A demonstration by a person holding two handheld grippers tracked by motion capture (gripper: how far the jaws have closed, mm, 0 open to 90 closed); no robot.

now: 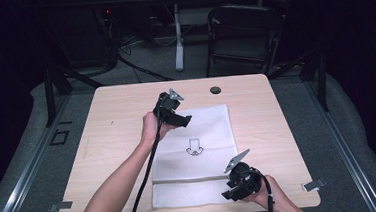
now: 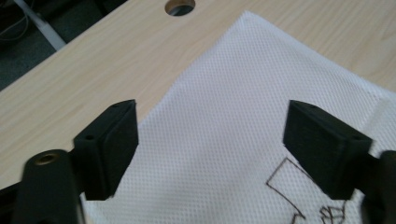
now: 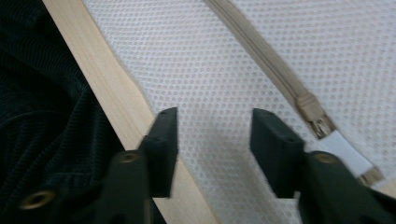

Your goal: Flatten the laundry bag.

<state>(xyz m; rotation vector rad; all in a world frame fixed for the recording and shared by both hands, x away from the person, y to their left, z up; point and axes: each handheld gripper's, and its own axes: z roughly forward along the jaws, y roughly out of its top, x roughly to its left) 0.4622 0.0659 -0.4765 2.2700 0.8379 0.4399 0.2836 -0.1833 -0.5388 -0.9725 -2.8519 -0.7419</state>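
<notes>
1. A white mesh bag (image 1: 194, 150) lies flat on the pale wood-grain table (image 1: 108, 141). Its fabric is a fine net of tiny holes, rectangular in outline, with a dark outlined arrow (image 1: 194, 147) printed at mid-panel.
2. The left gripper (image 1: 172, 112), black and blocky with a grey three-cornered plate on top, hangs over the bag's far left corner. Its jaws stand wide apart with only mesh below and between them; nothing is clamped.
3. In the left gripper view, the bag's pointed corner (image 2: 245, 16) lies ahead of the jaws, with a round hole in the table (image 2: 180, 5) just beyond it.
4. The right gripper (image 1: 239, 185) sits at the bag's near right edge. Its jaws are parted and hold nothing.
5. A beige zipper (image 3: 275, 70) runs diagonally ahead and to the right of the right gripper's jaws, ending in a small metal pull (image 3: 317, 122) beside a smooth white tab. The table's edge passes under the left jaw.
</notes>
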